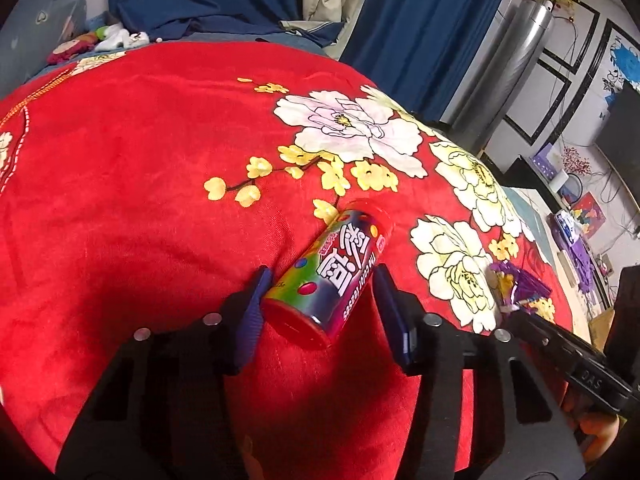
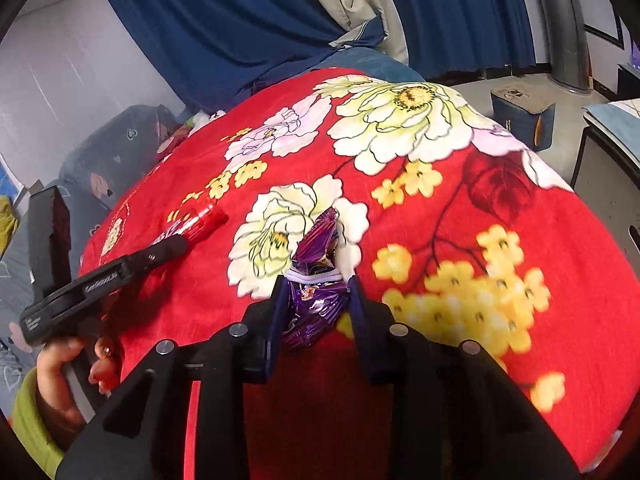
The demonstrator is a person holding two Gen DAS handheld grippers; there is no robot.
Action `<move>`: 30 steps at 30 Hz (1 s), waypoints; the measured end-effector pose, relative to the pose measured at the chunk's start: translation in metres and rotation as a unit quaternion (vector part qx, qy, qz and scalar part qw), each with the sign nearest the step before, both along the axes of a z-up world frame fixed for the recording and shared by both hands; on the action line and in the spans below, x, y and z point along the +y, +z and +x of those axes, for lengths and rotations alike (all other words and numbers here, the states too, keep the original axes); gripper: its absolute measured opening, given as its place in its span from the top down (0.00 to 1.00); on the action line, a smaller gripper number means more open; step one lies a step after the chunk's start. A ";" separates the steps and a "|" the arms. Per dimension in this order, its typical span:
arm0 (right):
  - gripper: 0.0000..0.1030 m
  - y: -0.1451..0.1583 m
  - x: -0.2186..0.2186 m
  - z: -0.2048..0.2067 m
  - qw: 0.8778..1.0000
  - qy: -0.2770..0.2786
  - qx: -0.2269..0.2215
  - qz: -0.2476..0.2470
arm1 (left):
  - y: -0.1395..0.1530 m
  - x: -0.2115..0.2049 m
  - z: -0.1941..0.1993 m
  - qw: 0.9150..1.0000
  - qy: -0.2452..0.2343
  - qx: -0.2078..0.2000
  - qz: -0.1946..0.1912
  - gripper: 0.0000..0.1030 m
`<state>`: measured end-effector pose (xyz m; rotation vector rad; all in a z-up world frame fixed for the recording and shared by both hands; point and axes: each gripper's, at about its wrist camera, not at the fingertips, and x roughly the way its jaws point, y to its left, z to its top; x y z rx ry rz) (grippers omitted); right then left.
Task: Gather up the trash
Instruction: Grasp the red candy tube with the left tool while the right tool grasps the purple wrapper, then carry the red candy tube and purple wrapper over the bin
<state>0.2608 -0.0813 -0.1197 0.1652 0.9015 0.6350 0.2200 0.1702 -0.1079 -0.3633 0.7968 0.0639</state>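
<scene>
My left claw (image 1: 320,280) straddles the candy tube (image 1: 332,272) lying on the red blanket (image 1: 140,200), pads not visibly pressing; my right claw (image 2: 316,300) pinches the purple wrapper (image 2: 316,300).

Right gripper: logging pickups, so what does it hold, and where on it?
The right gripper is closed on the crumpled purple snack wrapper, gripping its lower half; the upper end sticks out beyond the fingers.

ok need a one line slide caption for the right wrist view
Right gripper closed on a crumpled purple wrapper atop a red floral blanket.
</scene>
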 end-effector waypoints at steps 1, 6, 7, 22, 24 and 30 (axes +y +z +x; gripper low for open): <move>0.72 0.001 -0.002 -0.002 1.000 0.000 0.000 0.001 | 0.000 -0.001 -0.001 1.000 -0.001 0.000 0.002 0.61; 0.72 0.004 -0.013 -0.015 1.000 -0.005 0.004 0.014 | 0.006 -0.015 -0.012 1.000 -0.019 -0.007 0.016 0.69; 0.72 0.005 -0.014 -0.017 1.000 -0.005 0.004 0.014 | 0.007 -0.020 -0.014 0.999 -0.026 -0.010 0.020 0.70; 0.72 0.040 -0.068 -0.044 0.998 -0.035 -0.036 0.032 | 0.037 -0.105 -0.044 0.989 -0.121 -0.065 0.061 0.73; 0.72 0.043 -0.077 -0.045 0.998 -0.042 -0.038 0.034 | 0.038 -0.112 -0.045 0.988 -0.130 -0.066 0.054 0.73; 0.72 0.050 -0.102 -0.051 0.996 -0.062 -0.045 0.039 | 0.043 -0.137 -0.052 0.983 -0.160 -0.076 0.050 0.73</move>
